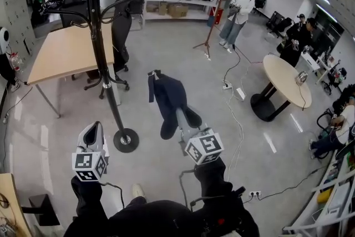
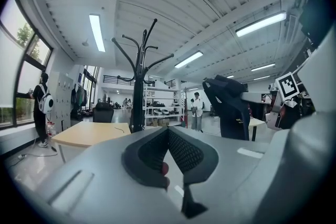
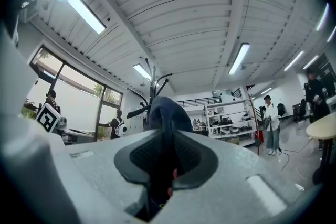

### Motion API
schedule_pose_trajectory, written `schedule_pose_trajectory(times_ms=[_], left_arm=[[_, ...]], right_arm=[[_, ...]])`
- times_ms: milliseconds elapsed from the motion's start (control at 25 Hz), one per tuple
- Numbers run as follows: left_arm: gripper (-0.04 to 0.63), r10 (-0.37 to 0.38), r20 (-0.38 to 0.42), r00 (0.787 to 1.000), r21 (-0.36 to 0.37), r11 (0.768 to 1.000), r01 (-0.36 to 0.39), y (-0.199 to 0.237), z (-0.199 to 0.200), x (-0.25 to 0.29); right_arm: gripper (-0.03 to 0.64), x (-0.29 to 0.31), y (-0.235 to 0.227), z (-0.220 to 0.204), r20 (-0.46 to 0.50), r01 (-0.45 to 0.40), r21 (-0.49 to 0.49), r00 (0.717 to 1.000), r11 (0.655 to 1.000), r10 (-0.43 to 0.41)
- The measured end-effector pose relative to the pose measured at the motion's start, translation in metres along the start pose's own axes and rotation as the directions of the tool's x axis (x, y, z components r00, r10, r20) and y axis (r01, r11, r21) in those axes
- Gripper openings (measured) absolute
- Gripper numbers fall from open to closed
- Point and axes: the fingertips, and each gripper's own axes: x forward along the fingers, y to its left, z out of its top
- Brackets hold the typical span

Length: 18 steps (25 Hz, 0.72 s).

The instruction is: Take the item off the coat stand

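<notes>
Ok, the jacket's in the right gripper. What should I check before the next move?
1. Grip: the right gripper is shut on the dark navy fabric jacket, with cloth between its jaws. Ok.
2. Jacket off the tall black metal coat stand: in the head view it hangs apart from the pole, to the right. Ok.
3. Nothing left on the stand: its hooks are bare in the left gripper view. Ok.
4. Left gripper free: jaws together, nothing between them. Ok.
5. Jacket's lower edge clear of the grey floor: cannot tell.
</notes>
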Motion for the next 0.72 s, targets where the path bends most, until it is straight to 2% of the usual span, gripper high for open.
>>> schedule_pose_trajectory(times_ms=[720], left_arm=[[0.003,0.04,0.013,0.999,0.008,0.999,-0.04,-0.02,0.002,-0.042]], right_arm=[[0.048,-0.036,0.018,-0.021,-0.035,-0.045,0.028,0.998,0.999,0.046]])
